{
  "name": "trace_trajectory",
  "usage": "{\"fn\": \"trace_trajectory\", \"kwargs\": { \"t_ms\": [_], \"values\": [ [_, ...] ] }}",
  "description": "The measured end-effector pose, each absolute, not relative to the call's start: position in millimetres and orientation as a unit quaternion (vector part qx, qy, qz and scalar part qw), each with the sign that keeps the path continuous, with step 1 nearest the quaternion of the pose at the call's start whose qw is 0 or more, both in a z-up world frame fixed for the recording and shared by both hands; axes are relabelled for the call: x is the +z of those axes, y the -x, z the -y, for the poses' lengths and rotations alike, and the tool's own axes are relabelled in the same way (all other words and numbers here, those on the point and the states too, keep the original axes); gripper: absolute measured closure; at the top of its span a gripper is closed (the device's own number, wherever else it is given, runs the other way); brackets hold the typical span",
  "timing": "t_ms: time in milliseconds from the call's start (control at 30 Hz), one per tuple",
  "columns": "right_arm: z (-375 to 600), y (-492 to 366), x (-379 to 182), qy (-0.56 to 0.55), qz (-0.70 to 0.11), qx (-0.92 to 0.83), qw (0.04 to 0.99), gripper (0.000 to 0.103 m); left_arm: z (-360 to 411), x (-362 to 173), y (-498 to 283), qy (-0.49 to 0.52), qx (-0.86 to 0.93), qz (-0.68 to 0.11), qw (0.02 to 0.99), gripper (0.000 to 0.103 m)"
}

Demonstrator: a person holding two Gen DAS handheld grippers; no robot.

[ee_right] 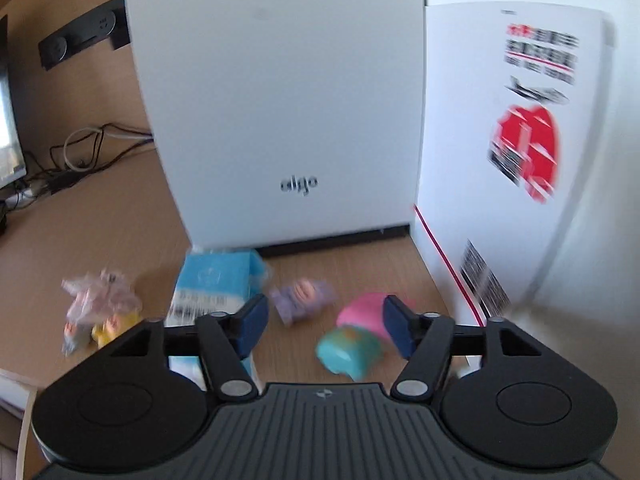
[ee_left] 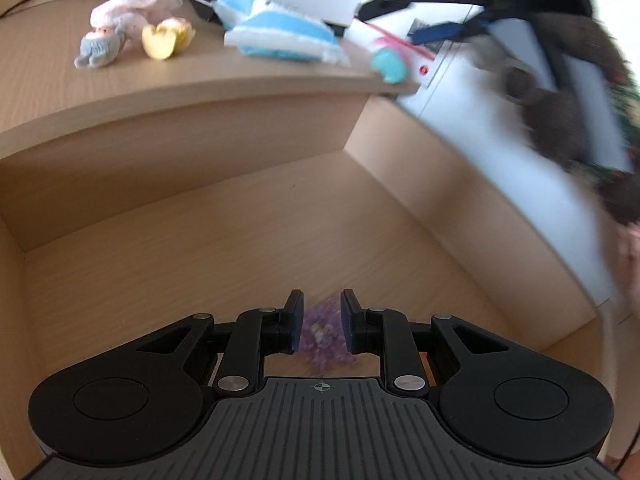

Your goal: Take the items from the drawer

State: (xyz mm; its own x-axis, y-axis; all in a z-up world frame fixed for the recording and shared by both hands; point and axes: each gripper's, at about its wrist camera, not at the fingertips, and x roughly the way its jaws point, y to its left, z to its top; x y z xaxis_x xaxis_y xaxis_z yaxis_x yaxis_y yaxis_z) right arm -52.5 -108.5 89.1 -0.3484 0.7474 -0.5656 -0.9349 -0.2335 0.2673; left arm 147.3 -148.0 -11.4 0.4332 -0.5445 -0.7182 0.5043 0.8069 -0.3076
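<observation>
In the left wrist view my left gripper (ee_left: 322, 320) is low inside the open wooden drawer (ee_left: 200, 240). Its blue pads are close together on a small purple crinkly item (ee_left: 322, 338), which is blurred. In the right wrist view my right gripper (ee_right: 324, 324) stands open over the desk top (ee_right: 360, 272). A teal toy (ee_right: 348, 350) and a pink toy (ee_right: 362, 312) lie on the desk between its fingers, near the right one, and the pads do not touch them. A purple striped toy (ee_right: 300, 296) lies just beyond.
Also on the desk are a blue and white pack (ee_right: 216, 280), bagged small toys (ee_right: 100, 312), a white aigo box (ee_right: 280, 100) and a printed white carton (ee_right: 500, 160). Cables (ee_right: 80, 152) lie at the left. A blurred dark sleeve (ee_left: 560, 120) crosses the drawer's right side.
</observation>
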Motion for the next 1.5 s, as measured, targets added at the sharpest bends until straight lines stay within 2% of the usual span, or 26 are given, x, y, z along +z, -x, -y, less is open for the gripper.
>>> {"fn": "trace_trajectory", "kwargs": {
  "t_ms": [67, 133, 167, 333, 433, 567, 700, 1000, 1067, 1133, 1200, 1267, 1333, 1367, 1400, 1500],
  "values": [
    [127, 51, 84, 0.182, -0.293, 0.762, 0.548, 0.031, 150, -15, -143, 0.019, -0.306, -0.439, 0.845, 0.081],
    [146, 50, 76, 0.206, -0.306, 0.753, 0.546, 0.022, 152, -17, -140, 0.017, -0.303, -0.446, 0.842, 0.081],
    [156, 48, 70, 0.216, -0.314, 0.752, 0.538, 0.02, 152, -17, -138, 0.015, -0.301, -0.447, 0.842, 0.081],
    [212, 46, 34, 0.248, -0.339, 0.753, 0.506, 0.02, 156, -19, -132, -0.007, -0.301, -0.452, 0.84, 0.081],
    [240, 39, 15, 0.243, -0.357, 0.746, 0.507, 0.015, 160, -20, -128, -0.025, -0.3, -0.455, 0.838, 0.081],
    [255, 31, -10, 0.239, -0.4, 0.731, 0.499, 0.015, 168, -23, -127, -0.035, -0.297, -0.461, 0.836, 0.081],
    [265, 37, -8, 0.238, -0.374, 0.736, 0.511, 0.011, 172, -25, -125, -0.036, -0.292, -0.465, 0.835, 0.081],
    [248, 55, -3, 0.252, -0.363, 0.738, 0.51, 0.011, 159, -37, -127, -0.01, -0.29, -0.466, 0.836, 0.081],
    [230, 66, -1, 0.258, -0.357, 0.728, 0.526, 0.013, 154, -39, -126, 0.004, -0.29, -0.463, 0.837, 0.081],
    [206, 79, -2, 0.273, -0.358, 0.712, 0.539, 0.024, 152, -37, -124, 0.014, -0.3, -0.454, 0.839, 0.081],
    [183, 96, -6, 0.303, -0.33, 0.691, 0.567, 0.03, 150, -33, -121, 0.021, -0.311, -0.439, 0.843, 0.081],
    [163, 109, -14, 0.333, -0.301, 0.67, 0.591, 0.031, 148, -31, -119, 0.027, -0.318, -0.431, 0.844, 0.081],
    [148, 115, -23, 0.353, -0.304, 0.659, 0.59, 0.041, 147, -31, -120, 0.036, -0.32, -0.427, 0.845, 0.081],
    [142, 116, -27, 0.361, -0.309, 0.649, 0.594, 0.043, 146, -30, -120, 0.041, -0.321, -0.426, 0.845, 0.081],
    [138, 116, -29, 0.364, -0.306, 0.643, 0.6, 0.052, 144, -30, -121, 0.047, -0.321, -0.425, 0.845, 0.081],
    [136, 111, -26, 0.362, -0.315, 0.64, 0.6, 0.058, 140, -29, -123, 0.067, -0.325, -0.424, 0.843, 0.081]
  ]
}}
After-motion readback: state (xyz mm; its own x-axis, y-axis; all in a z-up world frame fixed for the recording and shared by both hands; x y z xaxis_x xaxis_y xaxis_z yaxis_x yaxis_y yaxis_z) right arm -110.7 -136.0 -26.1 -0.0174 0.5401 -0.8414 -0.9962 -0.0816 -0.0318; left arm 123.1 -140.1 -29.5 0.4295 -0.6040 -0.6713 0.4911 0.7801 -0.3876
